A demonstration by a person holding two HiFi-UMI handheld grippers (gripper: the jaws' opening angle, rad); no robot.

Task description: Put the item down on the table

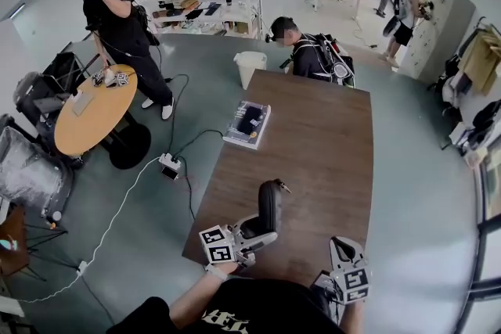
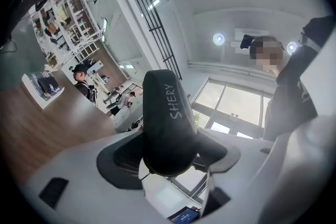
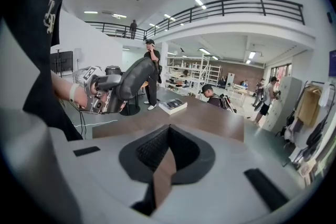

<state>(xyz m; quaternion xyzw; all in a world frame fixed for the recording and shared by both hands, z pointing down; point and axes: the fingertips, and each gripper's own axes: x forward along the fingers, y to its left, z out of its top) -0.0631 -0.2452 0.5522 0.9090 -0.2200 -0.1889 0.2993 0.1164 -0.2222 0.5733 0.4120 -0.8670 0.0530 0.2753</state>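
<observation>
While a round orange table (image 1: 94, 117) stands off at the far left with a standing person (image 1: 121, 27) behind it, a white power strip (image 1: 169, 164) lies on the grey floor between that table and the long brown surface (image 1: 313, 145). Near the left edge of this surface lies a dark book (image 1: 247, 123), flat and well apart from both claws. Closer in, toward the near edge, the left claw (image 1: 262, 229) is clamped on the lower end of a black case (image 1: 270, 203), a long rounded thing with "SHERY" printed in white along its side. The case stands nearly upright in the grip and is held up over the surface rather than resting on it; the right gripper view shows it lifted clear of the wood. Further right, by the near right corner, the right claw (image 1: 343, 250) hangs with its jaws drawn almost together, only a thin slit between the pads, and nothing is held in them. At the far end of the surface a seated person (image 1: 313, 55) leans over it.
</observation>
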